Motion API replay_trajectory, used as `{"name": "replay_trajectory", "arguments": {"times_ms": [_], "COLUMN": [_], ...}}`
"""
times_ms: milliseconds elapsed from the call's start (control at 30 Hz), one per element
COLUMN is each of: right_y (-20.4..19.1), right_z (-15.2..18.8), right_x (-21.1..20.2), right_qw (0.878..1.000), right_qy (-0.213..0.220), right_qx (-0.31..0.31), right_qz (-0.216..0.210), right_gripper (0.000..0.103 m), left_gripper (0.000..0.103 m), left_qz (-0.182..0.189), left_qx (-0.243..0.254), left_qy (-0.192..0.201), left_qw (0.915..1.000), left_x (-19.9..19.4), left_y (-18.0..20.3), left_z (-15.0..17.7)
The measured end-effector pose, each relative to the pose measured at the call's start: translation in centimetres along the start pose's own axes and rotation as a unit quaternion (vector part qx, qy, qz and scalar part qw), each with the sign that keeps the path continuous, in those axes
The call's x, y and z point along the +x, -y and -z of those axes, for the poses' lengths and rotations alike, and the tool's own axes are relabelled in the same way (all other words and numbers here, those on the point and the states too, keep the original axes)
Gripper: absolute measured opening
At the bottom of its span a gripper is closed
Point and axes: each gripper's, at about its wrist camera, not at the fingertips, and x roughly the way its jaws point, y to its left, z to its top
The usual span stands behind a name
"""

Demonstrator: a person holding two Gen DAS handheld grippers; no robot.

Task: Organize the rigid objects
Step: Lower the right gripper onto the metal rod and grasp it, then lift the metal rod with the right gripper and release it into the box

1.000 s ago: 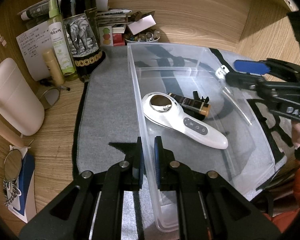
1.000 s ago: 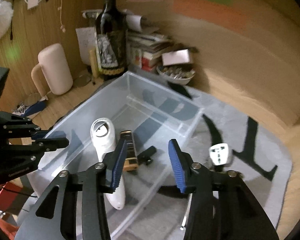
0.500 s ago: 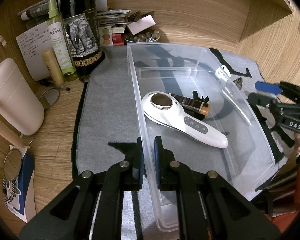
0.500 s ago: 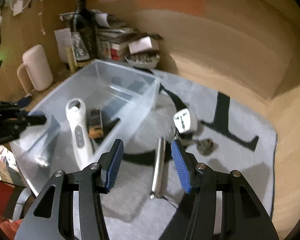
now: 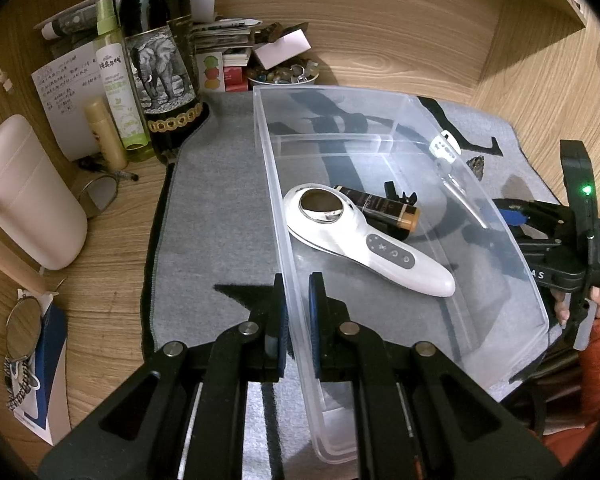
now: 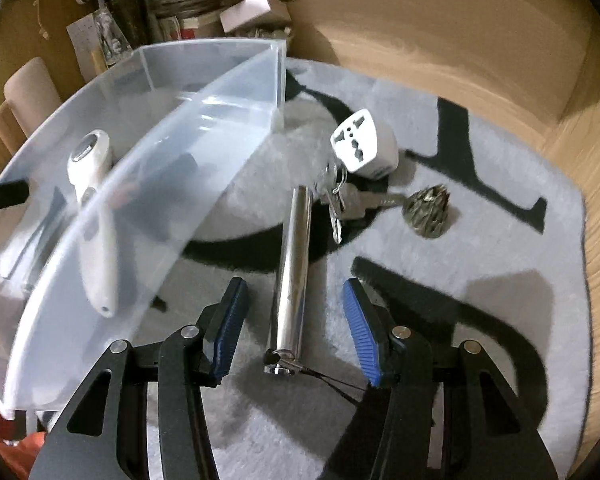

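The left tool [image 5: 296, 320] is clenched on the near wall of the clear bin [image 5: 396, 98]; the right tool [image 6: 296, 328] — jaws just narrowing, untouching — straddles the metal tube [image 6: 294, 256] beside the bin.

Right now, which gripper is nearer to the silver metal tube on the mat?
Right. The right gripper straddles the silver tube with open jaws, not touching. The left gripper is clamped on the clear bin's wall, across the bin.
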Motion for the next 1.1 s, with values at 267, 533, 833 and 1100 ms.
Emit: {"name": "replay_trajectory", "arguments": {"times_ms": [267, 533, 833, 1100], "right_y": [-0.1, -0.1, -0.8, -2.1], "right_z": [0.1, -0.5, -3.2, -5.9], "right_x": [-0.2, -1.8, -6.3, -9.4], "right_qw": [1.000, 0.999, 0.995, 0.989], "right_qy": [0.010, 0.031, 0.096, 0.142], "right_qx": [-0.001, 0.008, -0.006, -0.030], "right_qz": [0.001, 0.000, 0.003, 0.011], "right_gripper": [0.014, 0.014, 0.014, 0.014], "left_gripper": [0.009, 0.009, 0.009, 0.009], "left_qz": [0.000, -0.001, -0.002, -0.001], "left_qx": [0.000, 0.002, 0.002, 0.001], "left_qy": [0.000, 0.000, 0.000, 0.000], "left_qw": [1.0000, 1.0000, 1.0000, 1.0000], "left_x": [0.0, 0.1, 0.1, 0.1], "left_y": [0.0, 0.0, 0.1, 0.1], "left_z": [0.0, 0.0, 0.1, 0.0]}}
